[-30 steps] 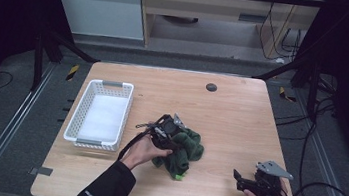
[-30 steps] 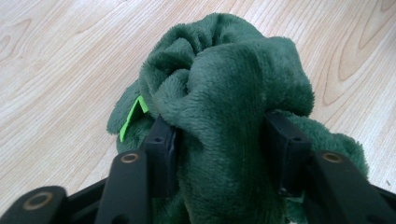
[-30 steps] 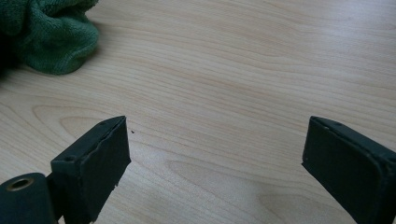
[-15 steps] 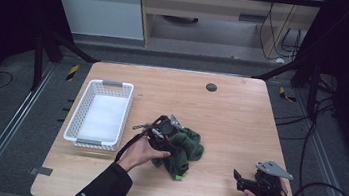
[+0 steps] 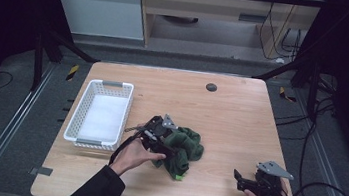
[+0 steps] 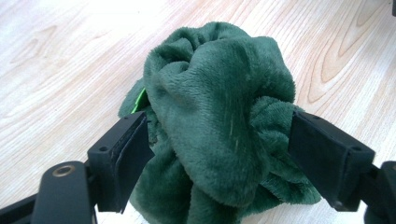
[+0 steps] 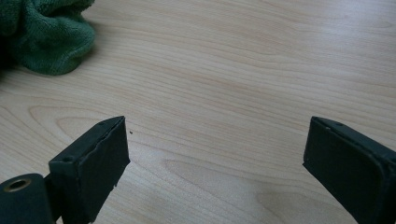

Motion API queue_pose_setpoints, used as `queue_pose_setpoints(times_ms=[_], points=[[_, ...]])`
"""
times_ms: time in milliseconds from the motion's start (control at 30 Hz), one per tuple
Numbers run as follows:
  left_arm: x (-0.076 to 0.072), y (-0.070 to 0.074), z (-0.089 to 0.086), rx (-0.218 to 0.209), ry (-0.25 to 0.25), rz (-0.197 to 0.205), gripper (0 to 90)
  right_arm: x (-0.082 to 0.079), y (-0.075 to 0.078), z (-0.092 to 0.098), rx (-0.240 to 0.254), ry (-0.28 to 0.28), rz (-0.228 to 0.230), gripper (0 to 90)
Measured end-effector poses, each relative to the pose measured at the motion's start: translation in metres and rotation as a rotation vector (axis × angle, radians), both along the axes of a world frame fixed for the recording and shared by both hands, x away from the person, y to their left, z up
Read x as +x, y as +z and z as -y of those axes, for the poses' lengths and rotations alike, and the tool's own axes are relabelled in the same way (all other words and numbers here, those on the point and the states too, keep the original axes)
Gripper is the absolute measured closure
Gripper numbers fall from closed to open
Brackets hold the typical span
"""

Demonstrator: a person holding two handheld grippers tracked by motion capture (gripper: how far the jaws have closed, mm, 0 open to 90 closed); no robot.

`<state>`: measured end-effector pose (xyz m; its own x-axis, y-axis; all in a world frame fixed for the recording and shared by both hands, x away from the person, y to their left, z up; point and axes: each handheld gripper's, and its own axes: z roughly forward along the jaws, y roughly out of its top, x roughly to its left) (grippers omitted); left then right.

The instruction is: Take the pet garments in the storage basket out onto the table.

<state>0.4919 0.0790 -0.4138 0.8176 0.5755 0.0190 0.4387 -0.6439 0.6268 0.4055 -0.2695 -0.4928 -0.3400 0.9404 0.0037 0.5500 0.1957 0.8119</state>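
Note:
A crumpled dark green plush cloth (image 5: 185, 147) lies on the wooden table (image 5: 230, 120), a little left of its middle. My left gripper (image 5: 166, 148) reaches into it from the left. In the left gripper view the cloth (image 6: 219, 93) bulges between the two jaws of that gripper (image 6: 219, 123). Those jaws have just been opening and stand wide on either side of it, no longer squeezing it. A bright green tag (image 6: 139, 100) peeks out at the cloth's left. My right gripper (image 5: 238, 180) rests near the front right of the table, open (image 7: 217, 126) over bare wood, with a corner of the cloth (image 7: 44, 32) far off.
A white plastic basket (image 5: 108, 86) with a pale lining stands at the table's left, close to the left hand. A small black round disc (image 5: 211, 87) sits near the far edge. Bare wood stretches between the cloth and the right gripper. Dark floor and cables surround the table.
The left gripper's jaws have spread apart around the green cloth, and the cloth has loosened between them. The right gripper has stayed where it was.

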Motion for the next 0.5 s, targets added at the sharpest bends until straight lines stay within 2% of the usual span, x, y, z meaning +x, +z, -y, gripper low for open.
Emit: queue_pose_setpoints(times_ms=[267,367,500], points=[[-0.008,0.007,-0.012,-0.056,0.004,0.012,19.4,0.000,0.000,0.000,0.001,-0.002,0.000,6.7],[-0.012,0.010,-0.017,-0.071,0.017,0.033,19.4,0.000,0.000,0.000,-0.001,-0.001,0.001,6.7],[-0.018,0.011,-0.027,-0.110,0.046,0.052,19.3,0.000,0.001,0.000,-0.001,-0.002,0.004,6.7]])
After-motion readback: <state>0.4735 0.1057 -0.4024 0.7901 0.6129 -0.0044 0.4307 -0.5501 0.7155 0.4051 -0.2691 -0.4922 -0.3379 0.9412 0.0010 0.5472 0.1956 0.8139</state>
